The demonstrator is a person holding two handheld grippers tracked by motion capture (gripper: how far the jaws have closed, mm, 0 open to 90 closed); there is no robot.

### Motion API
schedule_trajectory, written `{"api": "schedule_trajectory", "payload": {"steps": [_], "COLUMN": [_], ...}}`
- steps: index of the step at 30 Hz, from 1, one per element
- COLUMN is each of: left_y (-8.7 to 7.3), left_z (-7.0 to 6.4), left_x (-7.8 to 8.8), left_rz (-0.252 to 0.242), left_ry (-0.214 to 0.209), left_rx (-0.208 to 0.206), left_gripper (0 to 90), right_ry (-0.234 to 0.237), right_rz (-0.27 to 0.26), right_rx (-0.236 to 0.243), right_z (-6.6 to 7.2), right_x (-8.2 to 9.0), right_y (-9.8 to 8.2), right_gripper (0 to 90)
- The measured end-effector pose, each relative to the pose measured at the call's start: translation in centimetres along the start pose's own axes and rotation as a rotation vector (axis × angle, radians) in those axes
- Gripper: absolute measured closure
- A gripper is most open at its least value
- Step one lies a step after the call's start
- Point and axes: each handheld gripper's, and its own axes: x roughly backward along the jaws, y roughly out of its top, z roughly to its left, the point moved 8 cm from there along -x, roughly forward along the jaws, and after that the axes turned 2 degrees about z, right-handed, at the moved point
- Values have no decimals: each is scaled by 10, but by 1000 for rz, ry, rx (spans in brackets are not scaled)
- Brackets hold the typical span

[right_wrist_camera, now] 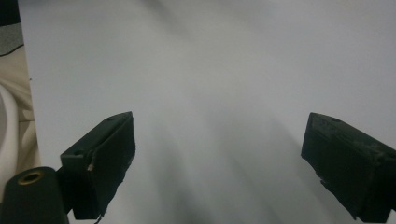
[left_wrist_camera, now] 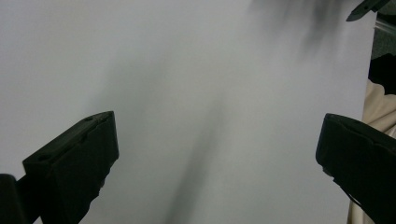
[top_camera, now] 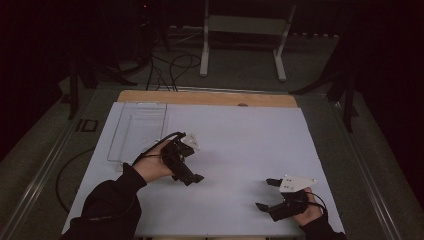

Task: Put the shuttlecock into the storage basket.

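From the high view I see a white rectangular sheet [top_camera: 240, 145] covering most of the wooden table [top_camera: 210, 97], whose bare edge shows along the top of the sheet. A clear plastic rectangular tray [top_camera: 136, 131] lies on the sheet in the upper left of the frame, and I can make out nothing inside it.

My left gripper [top_camera: 192, 177], black with a pale plate on top, sits left of centre, just right of the tray's lower end, held in the left hand [top_camera: 155, 167]. In the left gripper view its 2 jaws stand wide apart over bare white sheet [left_wrist_camera: 187, 93], pinching nothing.

My right gripper [top_camera: 267, 195] sits in the lower right of the frame, held by the right hand [top_camera: 310, 212], well apart from the tray. In the right gripper view its 2 jaws are likewise spread wide with only white sheet [right_wrist_camera: 219, 84] between them.
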Motion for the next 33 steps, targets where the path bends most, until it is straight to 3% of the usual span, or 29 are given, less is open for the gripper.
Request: {"api": "schedule_trajectory", "payload": {"steps": [8, 21, 30, 33], "left_y": [-4, -21, -38, -43], "left_z": [-8, -17, -22, -21], "left_x": [-9, -20, -25, -26], "left_rz": [-12, -15, 7, 1], "left_ry": [-17, -38, -23, -24], "left_rx": [-29, -25, -49, -34], "left_gripper": [1, 1, 1, 1], "right_ry": [0, 0, -4, -1], "right_rz": [2, 0, 5, 10], "right_rx": [3, 4, 6, 6], "right_z": [0, 1, 0, 1], "right_x": [0, 0, 0, 0], "right_y": [0, 1, 0, -1], "right_gripper": [100, 100, 100, 100]}}
